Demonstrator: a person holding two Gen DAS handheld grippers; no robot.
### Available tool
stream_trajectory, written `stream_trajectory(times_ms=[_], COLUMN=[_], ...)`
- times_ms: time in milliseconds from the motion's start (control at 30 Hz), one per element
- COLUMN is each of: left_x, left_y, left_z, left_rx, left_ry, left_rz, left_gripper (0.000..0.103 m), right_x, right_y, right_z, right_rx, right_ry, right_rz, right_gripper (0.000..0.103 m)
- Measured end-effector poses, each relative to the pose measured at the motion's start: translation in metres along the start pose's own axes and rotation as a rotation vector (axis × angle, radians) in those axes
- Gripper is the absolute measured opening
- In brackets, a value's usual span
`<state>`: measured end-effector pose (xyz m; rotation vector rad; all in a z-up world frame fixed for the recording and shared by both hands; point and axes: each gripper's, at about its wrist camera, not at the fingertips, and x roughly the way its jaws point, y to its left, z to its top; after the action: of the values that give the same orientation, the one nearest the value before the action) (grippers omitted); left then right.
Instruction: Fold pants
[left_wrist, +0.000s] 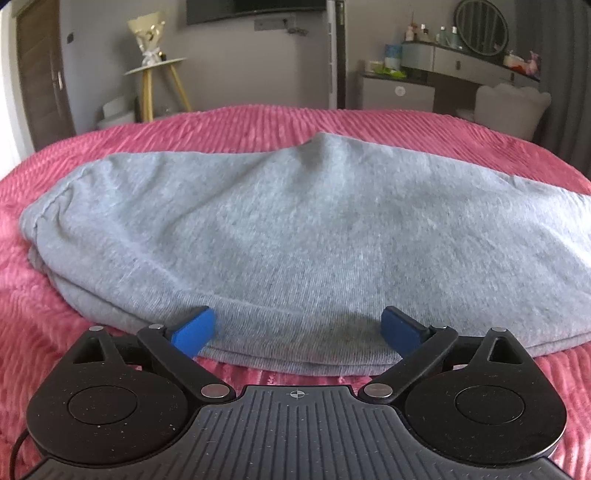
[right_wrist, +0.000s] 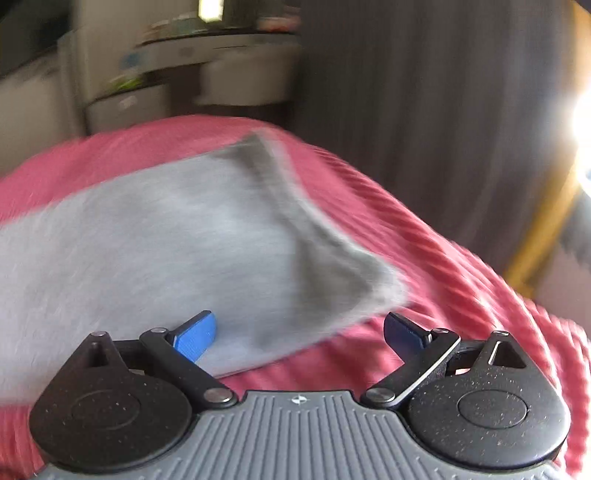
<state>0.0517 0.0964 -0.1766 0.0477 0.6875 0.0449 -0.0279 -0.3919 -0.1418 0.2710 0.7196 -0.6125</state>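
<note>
Left gripper (left_wrist: 297, 332), right gripper (right_wrist: 299, 332): jaws apart.

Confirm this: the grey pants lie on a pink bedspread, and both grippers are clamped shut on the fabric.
Not quite. The grey pants do lie on the pink bedspread, but the left gripper and right gripper are open, as each wrist view shows.

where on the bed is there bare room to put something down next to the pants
Free: the ribbed pink bedspread beyond the folded grey jersey pants, toward the far edge; the strip left of them; and, in the right wrist view, the stretch right of their corner. Crowded: the middle, under the pants, and the near edge, where the open left gripper and right gripper sit.
</note>
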Motion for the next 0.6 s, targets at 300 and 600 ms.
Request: stream_trajectory(times_ms=[300, 600], left_x=[0.0, 0.001], left_y=[-0.002, -0.003], left_z=[-0.008, -0.013], left_rx=[0.008, 0.016], left_ry=[-0.042, -0.065], left_rz=[0.008, 0.011], left_gripper=[0.103, 0.103], right_x=[-0.015, -0.02], right_y=[-0.012, 0.017], right_z=[0.001, 0.012], right_rx=[0.11, 0.026], right_ry=[-0.003, -0.033], right_rz=[0.044, 0.238], right_gripper=[0.097, 0.097])
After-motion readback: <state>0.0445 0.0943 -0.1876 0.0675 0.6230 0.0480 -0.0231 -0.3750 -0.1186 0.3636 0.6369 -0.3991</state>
